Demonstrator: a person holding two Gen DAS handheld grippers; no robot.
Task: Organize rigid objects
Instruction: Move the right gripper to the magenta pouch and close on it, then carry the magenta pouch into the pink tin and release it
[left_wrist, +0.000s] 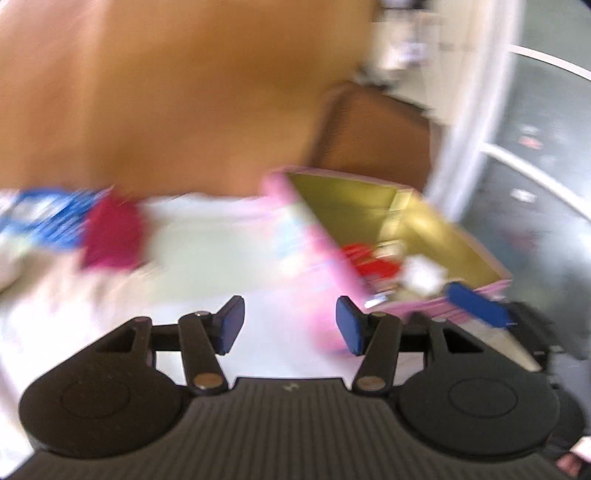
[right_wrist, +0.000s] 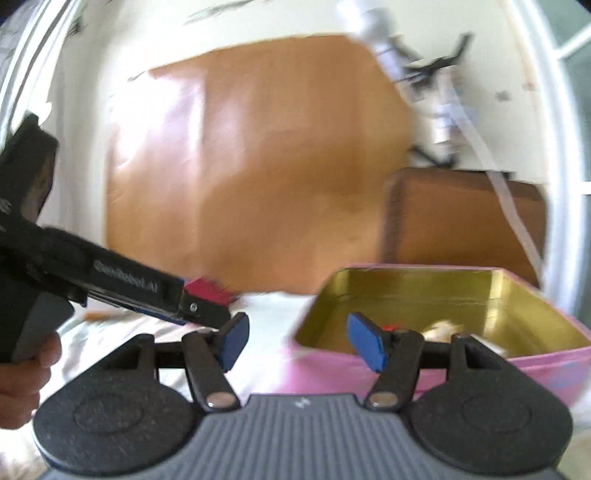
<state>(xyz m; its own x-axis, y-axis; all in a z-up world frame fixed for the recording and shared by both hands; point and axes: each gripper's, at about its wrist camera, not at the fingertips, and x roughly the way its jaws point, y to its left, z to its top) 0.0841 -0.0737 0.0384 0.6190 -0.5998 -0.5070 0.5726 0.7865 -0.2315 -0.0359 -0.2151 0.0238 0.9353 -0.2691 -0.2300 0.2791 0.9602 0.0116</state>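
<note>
We've got the left gripper (left_wrist: 290, 325) up front, jaws spread wide with nothing between them, over a pale bedsheet (left_wrist: 207, 251). To the right sits the pink tin (left_wrist: 314, 236), gold inside, with a blurred red item (left_wrist: 369, 258) in it. A magenta object (left_wrist: 110, 236) lies at left.

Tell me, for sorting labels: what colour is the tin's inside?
Gold inside the tin; right wrist view shows it best.

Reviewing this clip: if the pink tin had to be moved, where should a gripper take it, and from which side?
Grip the pink tin by its near wall, from above: it stands open-topped, so one finger can go inside and one outside the thin upright rim. The right gripper is open and closest. Blur hides finer rim detail.
</note>
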